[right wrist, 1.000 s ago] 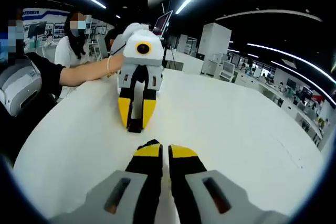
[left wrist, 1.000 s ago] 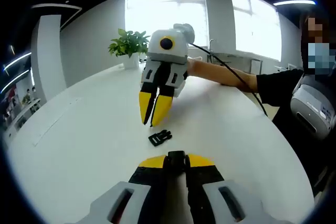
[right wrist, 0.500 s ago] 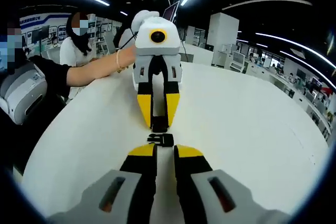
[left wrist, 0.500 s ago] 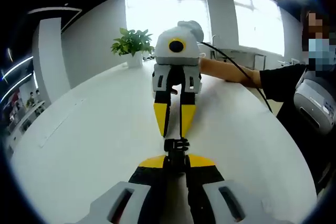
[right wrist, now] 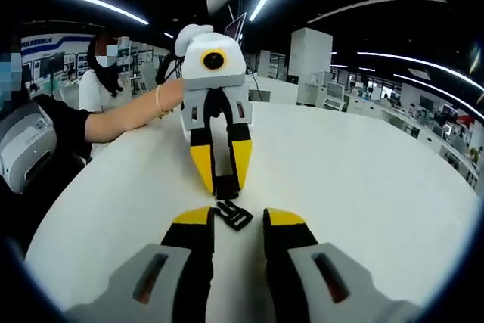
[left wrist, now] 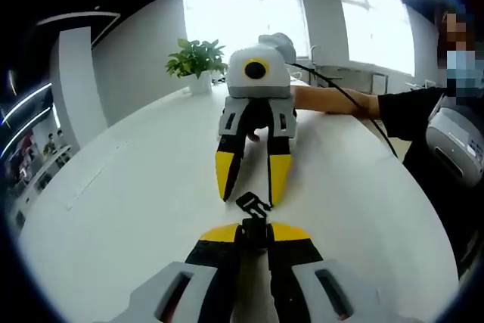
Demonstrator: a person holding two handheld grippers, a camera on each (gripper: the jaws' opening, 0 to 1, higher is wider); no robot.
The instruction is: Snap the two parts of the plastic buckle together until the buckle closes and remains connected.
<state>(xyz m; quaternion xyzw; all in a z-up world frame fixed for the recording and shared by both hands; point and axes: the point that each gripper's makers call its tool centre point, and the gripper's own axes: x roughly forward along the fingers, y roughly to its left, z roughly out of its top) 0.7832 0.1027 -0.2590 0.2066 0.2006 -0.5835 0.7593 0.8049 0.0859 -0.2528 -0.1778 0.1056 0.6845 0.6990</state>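
Note:
A black buckle part sits pinched in my left gripper, which is shut on it just above the white table. The second black buckle part lies askew on the table right in front of it, close to or touching the held part. My right gripper faces the left one, open, its yellow jaws straddling that loose part. In the right gripper view the loose part lies between my right gripper's own spread jaws. Beyond it is the left gripper with its held part.
A potted plant stands at the table's far edge. A person's forearm reaches over the table behind the right gripper, with a cable along it. Another person sits beyond the left side. Bare tabletop spreads to either side.
The right gripper swung in over the loose buckle part and opened its jaws wider around it. The loose part now lies tilted. The left gripper kept its grip.

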